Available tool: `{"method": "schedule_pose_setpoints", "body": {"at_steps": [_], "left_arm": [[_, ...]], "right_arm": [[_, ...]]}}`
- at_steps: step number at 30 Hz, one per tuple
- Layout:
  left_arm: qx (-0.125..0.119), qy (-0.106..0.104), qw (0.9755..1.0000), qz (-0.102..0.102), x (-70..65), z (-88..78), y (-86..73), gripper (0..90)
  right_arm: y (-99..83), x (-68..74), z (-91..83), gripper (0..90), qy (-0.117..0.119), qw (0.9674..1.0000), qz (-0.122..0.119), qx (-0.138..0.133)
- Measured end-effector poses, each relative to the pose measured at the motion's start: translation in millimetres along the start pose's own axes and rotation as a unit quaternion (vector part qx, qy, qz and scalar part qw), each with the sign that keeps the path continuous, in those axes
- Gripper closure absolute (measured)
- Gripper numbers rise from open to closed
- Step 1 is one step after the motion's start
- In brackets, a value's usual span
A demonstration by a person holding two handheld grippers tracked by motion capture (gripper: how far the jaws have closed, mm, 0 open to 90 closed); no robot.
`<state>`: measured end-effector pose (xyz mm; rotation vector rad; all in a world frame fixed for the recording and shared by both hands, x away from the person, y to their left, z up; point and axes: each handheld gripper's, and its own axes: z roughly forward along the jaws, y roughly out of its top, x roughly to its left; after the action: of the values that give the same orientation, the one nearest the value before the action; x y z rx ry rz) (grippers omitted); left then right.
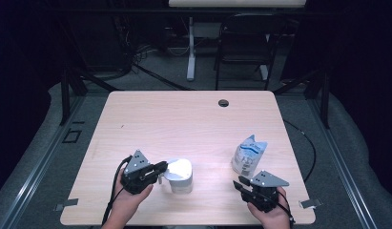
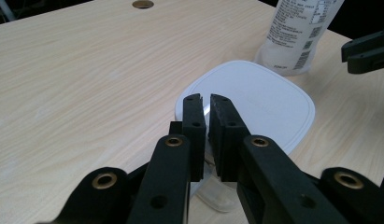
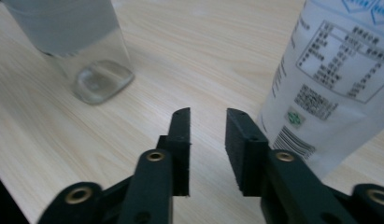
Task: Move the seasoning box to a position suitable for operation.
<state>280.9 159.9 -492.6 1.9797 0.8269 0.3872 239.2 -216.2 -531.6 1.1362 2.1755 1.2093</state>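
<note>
A clear square container (image 1: 181, 181) with a white lid (image 1: 179, 168) stands front centre on the wooden table (image 1: 184, 124). My left gripper (image 1: 162, 167) reaches the lid's left edge. In the left gripper view its jaws stand almost together, a thin slit between them, tips (image 2: 207, 100) over the near corner of the lid (image 2: 264, 102). Whether they pinch anything I cannot tell. A white printed pouch (image 1: 249, 153) stands upright to the right. My right gripper (image 1: 241, 182) sits just in front of it, open, bare table between its pads (image 3: 208, 114), the pouch (image 3: 339, 79) beside its right jaw.
A round cable hole (image 1: 223, 102) lies near the table's far edge. Beyond the table stand a dark chair (image 1: 246, 43) and a white desk leg (image 1: 190, 47). The container (image 3: 87, 46) shows far left in the right gripper view. The right gripper's jaws (image 2: 365, 49) show in the left gripper view.
</note>
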Motion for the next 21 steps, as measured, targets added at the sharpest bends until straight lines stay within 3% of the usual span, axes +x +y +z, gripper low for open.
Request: {"method": "schedule_pose_setpoints", "body": {"at_steps": [2, 6, 8, 9, 21], "left_arm": [[0.0, -0.001, 1.0, 0.0, -0.1, 0.1, 0.1, 84.8], [-0.002, -0.003, 1.0, -0.003, 1.1, 0.1, -0.5, 85.7], [-0.003, -0.002, 1.0, -0.003, 1.2, 0.3, -0.6, 85.9], [-0.003, -0.002, 1.0, -0.002, 1.3, 0.6, -0.6, 86.1], [-0.007, -0.001, 1.0, -0.001, 2.7, 0.8, -2.0, 89.8]], "right_arm": [[2.1, 1.2, -1.9, 77.4, 0.009, 0.9999, 0.002, -0.008], [6.4, 5.8, -3.0, 84.7, -0.014, 0.9996, -0.01, -0.021], [7.0, 6.0, -2.2, 85.4, -0.01, 0.9996, -0.007, -0.024], [8.7, 7.6, -1.4, 90.0, -0.006, 0.9997, -0.01, -0.023], [22.3, 22.5, 16.0, 90.0, 0.011, 0.9996, -0.026, 0.005]]}}
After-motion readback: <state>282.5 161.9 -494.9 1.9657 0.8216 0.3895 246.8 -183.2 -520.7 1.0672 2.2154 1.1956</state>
